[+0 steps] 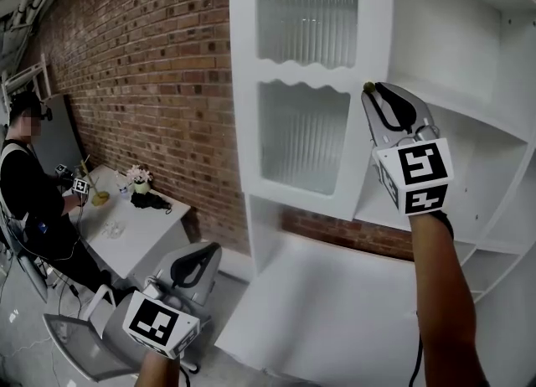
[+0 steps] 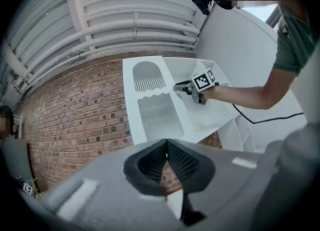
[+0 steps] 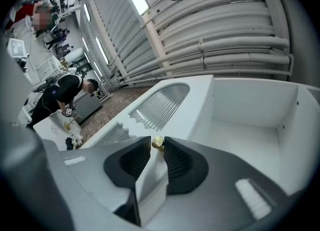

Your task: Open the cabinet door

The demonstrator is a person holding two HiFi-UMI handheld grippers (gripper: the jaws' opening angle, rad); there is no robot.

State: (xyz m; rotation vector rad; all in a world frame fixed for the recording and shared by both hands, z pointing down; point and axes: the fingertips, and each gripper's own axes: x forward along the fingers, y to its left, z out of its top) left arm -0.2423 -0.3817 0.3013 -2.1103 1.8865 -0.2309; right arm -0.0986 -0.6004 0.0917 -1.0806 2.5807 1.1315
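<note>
The white cabinet door (image 1: 243, 84) with two ribbed glass panels stands swung out from the cabinet (image 1: 469, 59); it also shows in the left gripper view (image 2: 155, 115) and the right gripper view (image 3: 165, 100). A small brass knob (image 1: 368, 86) sits on its free edge. My right gripper (image 1: 374, 95) is raised to that edge. Its jaws stand slightly apart, and the knob (image 3: 158, 142) sits just at their tips (image 3: 157, 138) with a little gap either side. My left gripper (image 1: 213, 247) hangs low at the left, pointing level, with its jaws shut on nothing (image 2: 166, 149).
Bare white shelves (image 1: 469, 117) show inside the cabinet, above a wide white lower ledge (image 1: 335, 310). A brick wall (image 1: 142, 67) runs behind. At far left a person (image 1: 25, 193) works at a white table (image 1: 142, 239) with small items. A grey chair (image 1: 79, 348) stands below.
</note>
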